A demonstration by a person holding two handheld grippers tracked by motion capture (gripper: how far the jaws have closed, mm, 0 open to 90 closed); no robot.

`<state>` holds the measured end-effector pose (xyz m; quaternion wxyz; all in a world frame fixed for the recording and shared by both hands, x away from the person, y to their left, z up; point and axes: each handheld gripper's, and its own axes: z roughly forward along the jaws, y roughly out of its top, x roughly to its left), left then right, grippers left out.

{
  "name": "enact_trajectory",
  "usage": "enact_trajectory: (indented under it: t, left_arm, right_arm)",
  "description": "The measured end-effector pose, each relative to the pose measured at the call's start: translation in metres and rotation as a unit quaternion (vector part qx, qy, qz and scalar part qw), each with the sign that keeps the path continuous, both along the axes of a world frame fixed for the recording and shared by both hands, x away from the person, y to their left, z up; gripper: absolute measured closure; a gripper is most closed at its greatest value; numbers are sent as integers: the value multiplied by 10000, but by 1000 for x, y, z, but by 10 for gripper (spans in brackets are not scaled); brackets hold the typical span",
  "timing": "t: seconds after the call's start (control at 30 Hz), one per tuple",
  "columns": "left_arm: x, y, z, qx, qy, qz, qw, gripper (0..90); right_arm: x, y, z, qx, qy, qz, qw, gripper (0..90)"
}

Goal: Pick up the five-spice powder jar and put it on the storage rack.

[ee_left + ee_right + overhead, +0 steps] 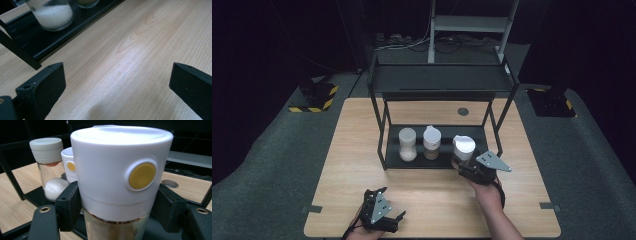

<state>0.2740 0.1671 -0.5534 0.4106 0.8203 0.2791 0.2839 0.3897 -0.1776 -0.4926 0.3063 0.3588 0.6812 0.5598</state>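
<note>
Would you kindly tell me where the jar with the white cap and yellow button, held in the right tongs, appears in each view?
High view: the held jar is right of centre, at the right end of the rack's lower shelf, gripped by the right tongs.
Left gripper view: not in it.
Right gripper view: the held jar stands large at centre, between the jaws.
Shared landmark: the jar of white grains.

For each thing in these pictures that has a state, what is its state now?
Right gripper: shut on the white-capped glass jar.
Left gripper: open, nothing between the jaws.
Grey-lidded jar of white grains: lid on, upright on the black rack's lower shelf.
Middle white-capped jar: upright, capped.
</note>
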Motion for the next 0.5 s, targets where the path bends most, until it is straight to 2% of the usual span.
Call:
enact_trajectory:
  t: [0.5]
  left_arm:
    - [1, 0, 0, -20, 28, -19, 10000, 9]
  right_arm:
    - [17, 12, 2, -126, 10, -109, 9999, 303]
